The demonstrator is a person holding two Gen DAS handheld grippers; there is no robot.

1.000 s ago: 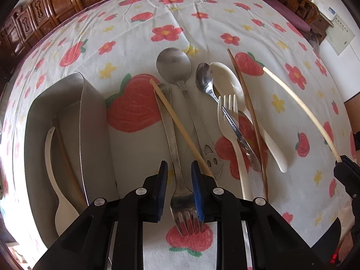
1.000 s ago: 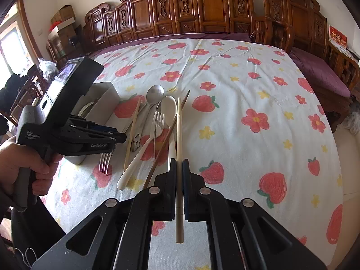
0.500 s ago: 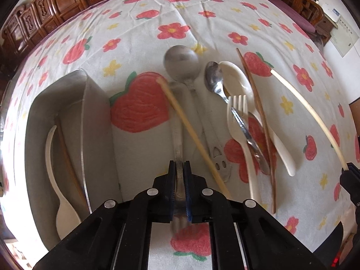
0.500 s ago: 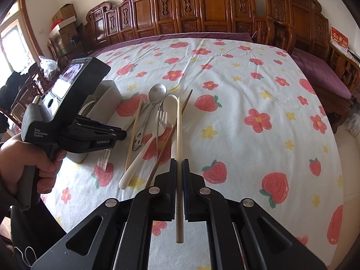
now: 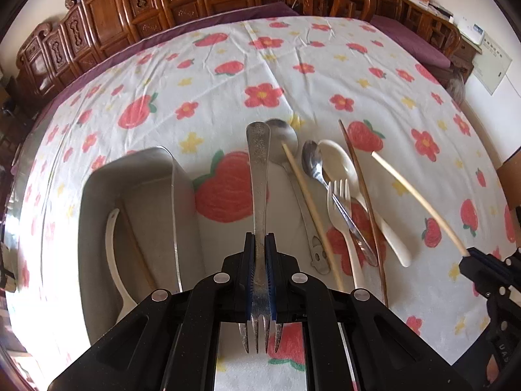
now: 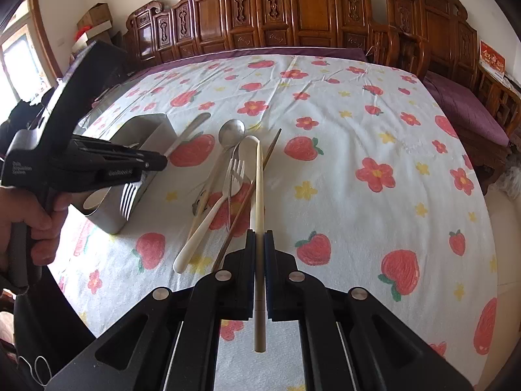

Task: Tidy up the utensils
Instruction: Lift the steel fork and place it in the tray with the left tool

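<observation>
Where it lay flat before, the metal fork (image 5: 259, 176) now hangs clamped in the left tool (image 5: 259, 280)

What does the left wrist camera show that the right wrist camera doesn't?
Only the left wrist view looks into the metal tray, showing the white spoon inside. Only the right wrist view shows the person's hand on the left hand-held gripper. Both show that gripper clamping the metal fork, the right hand-held gripper holding a cream chopstick, and loose utensils on the tablecloth.
</observation>
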